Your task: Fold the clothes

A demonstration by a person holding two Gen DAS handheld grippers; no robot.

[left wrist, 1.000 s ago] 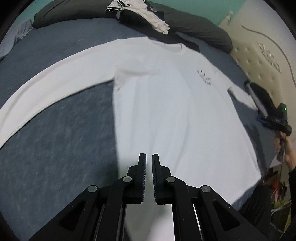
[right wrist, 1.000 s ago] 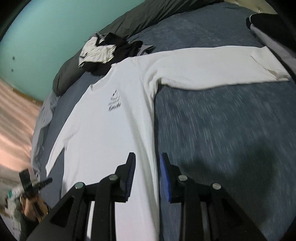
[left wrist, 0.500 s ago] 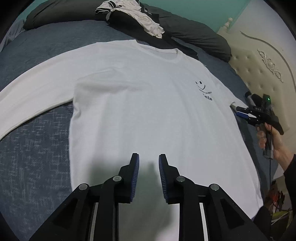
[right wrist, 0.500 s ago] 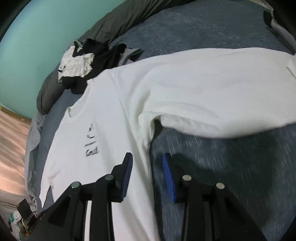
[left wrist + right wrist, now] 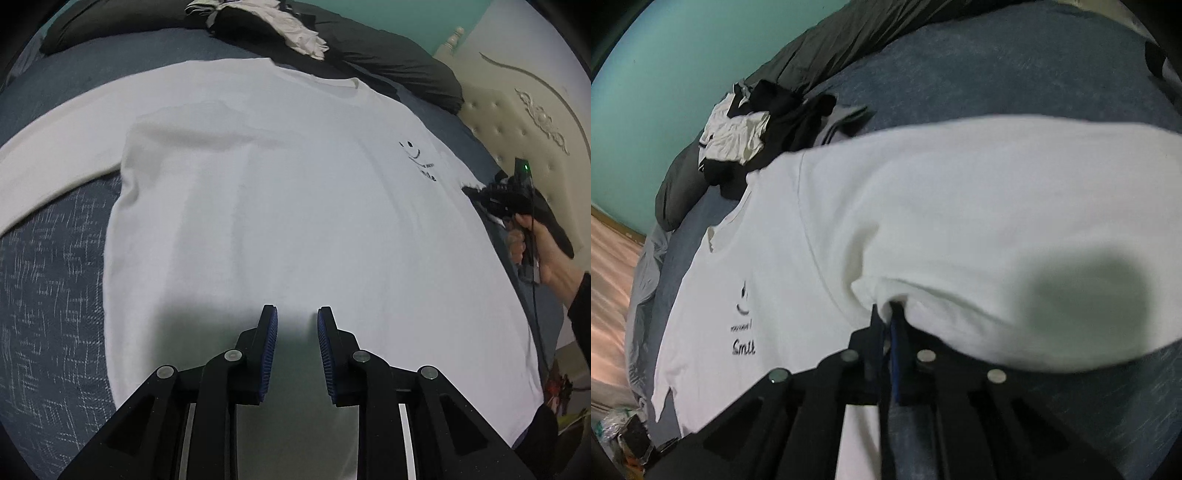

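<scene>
Blue bedspread (image 5: 48, 295) under the white long-sleeved shirt (image 5: 295, 206): your right gripper (image 5: 888, 314) just clamped its armpit (fold starting), left gripper (image 5: 293, 332) spread.

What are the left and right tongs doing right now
Left tongs: open, empty, over the white shirt.
Right tongs: shut on the white shirt at the armpit.
</scene>
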